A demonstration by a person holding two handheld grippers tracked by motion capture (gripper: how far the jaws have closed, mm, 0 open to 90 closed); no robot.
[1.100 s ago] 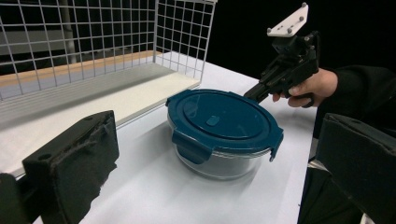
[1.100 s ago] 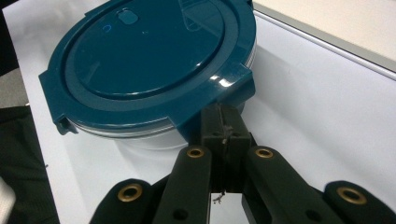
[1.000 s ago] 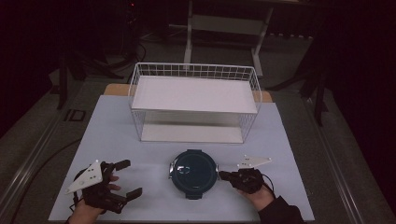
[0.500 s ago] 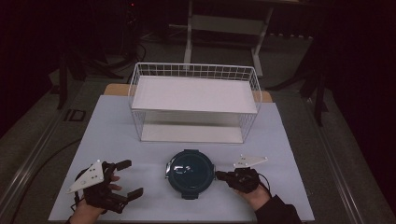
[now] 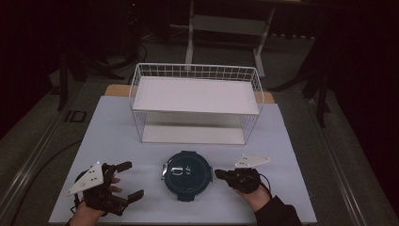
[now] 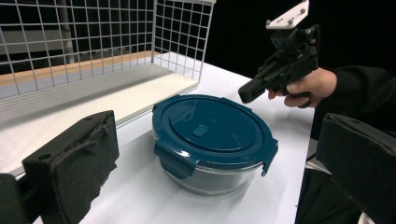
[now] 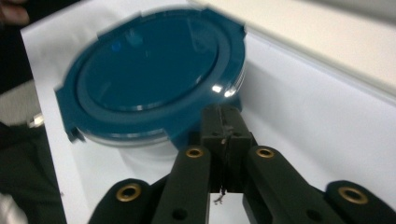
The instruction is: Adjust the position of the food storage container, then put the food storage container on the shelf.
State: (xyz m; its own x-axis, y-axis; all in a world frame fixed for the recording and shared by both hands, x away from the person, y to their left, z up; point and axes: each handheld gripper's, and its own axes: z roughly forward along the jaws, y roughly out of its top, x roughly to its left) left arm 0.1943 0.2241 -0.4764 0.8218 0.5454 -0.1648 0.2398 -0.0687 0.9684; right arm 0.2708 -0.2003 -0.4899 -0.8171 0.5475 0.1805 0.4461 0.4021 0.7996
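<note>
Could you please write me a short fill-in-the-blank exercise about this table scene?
1. The round container has a lid of ____ colour.
2. Behind the container stands a white wire ____ with a shelf inside.
3. The jaws of the right hand-held gripper are ____, with nothing between them.
4. The jaws of the left hand-held gripper stand ____, apart from the container.

Missing words: blue; basket; shut; open

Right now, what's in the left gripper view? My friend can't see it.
A round tub with a blue lid sits on a white table, between the left gripper's open jaws. A hand holds the shut right gripper just past it; a wire basket stands behind.
</note>
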